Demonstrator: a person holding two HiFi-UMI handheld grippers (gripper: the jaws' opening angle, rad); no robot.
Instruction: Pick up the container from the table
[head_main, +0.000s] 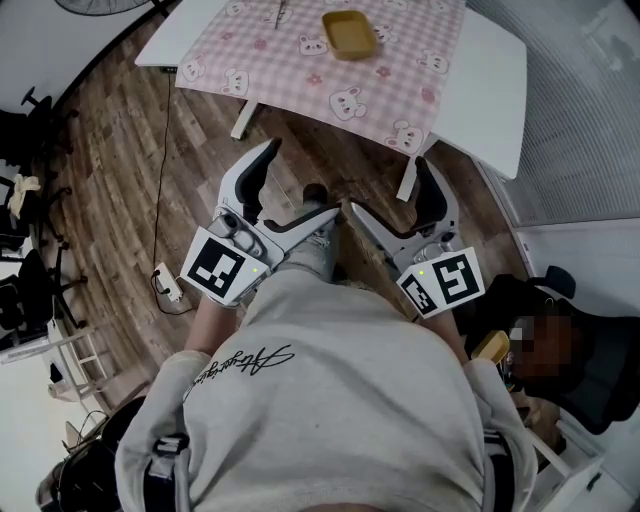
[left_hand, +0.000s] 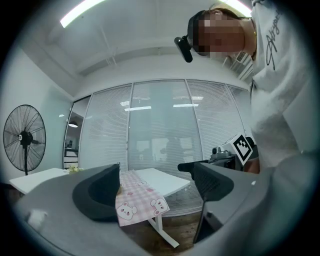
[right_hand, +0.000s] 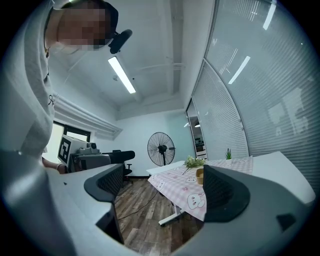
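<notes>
The container (head_main: 349, 34), a shallow mustard-yellow tray, sits at the top centre of the head view on a pink checked tablecloth (head_main: 290, 70) printed with bunnies. The cloth covers the middle of the white table (head_main: 492, 85). Nothing touches the container. In the right gripper view it shows as a small tan shape (right_hand: 199, 176) just left of the right-hand jaw, far off on the cloth.

The left gripper (head_main: 298, 185) is held close to the person's body in the middle of the head view. Its jaws are spread wide, with only the table and floor showing between them, so it holds nothing. The right gripper (head_main: 390, 190) beside it is likewise wide open and empty. Both hang over the wooden floor (head_main: 130, 170), well apart from the table.

By my reading, the task has hardly begun. All of it is left: closing in on the table, bringing a gripper around the container's rim, clamping and lifting.
</notes>
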